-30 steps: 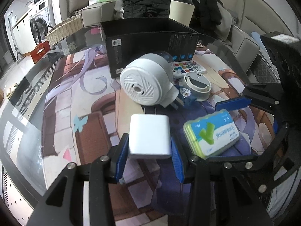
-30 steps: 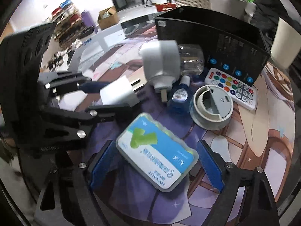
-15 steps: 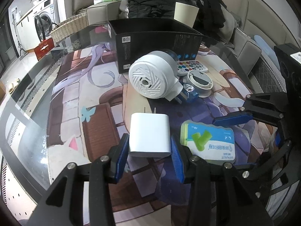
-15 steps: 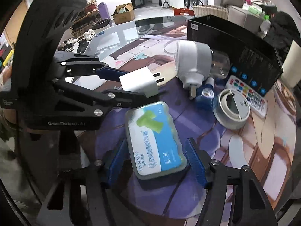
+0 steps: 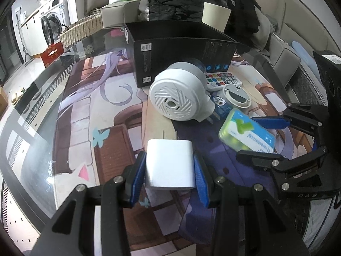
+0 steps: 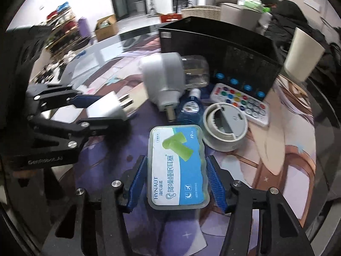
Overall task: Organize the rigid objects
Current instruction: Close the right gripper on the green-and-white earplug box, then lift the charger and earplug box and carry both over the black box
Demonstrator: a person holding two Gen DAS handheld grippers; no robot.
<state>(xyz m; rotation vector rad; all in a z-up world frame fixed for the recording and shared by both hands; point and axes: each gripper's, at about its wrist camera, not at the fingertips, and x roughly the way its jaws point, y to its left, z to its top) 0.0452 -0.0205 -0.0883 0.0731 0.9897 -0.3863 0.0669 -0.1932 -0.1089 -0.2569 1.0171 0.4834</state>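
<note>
My left gripper (image 5: pixel 169 160) is shut on a white charger plug (image 5: pixel 170 164), prongs pointing away, held just above the printed table mat (image 5: pixel 89 111). In the right wrist view the same left gripper (image 6: pixel 108 108) and plug (image 6: pixel 106 108) are at the left. My right gripper (image 6: pixel 177 160) is closing, and its blue pads (image 6: pixel 215 181) sit against both long sides of a blue and green earplug box (image 6: pixel 178 166). The left wrist view shows that box (image 5: pixel 245 134) tilted between the right gripper's (image 5: pixel 248 136) fingers.
An open black box (image 5: pixel 181 49) stands behind the pile. In front of it lie a white round plug-in device (image 5: pixel 177 93), a remote with coloured buttons (image 5: pixel 221 81), a round white disc (image 5: pixel 236 95), a small blue bottle (image 6: pixel 189 106) and a clear container (image 6: pixel 195 72). A wicker basket (image 5: pixel 81 28) sits far left.
The right gripper's jaws have narrowed from wide apart onto the earplug box, which has turned in line with the fingers and come up off the mat. The left gripper kept its hold.
</note>
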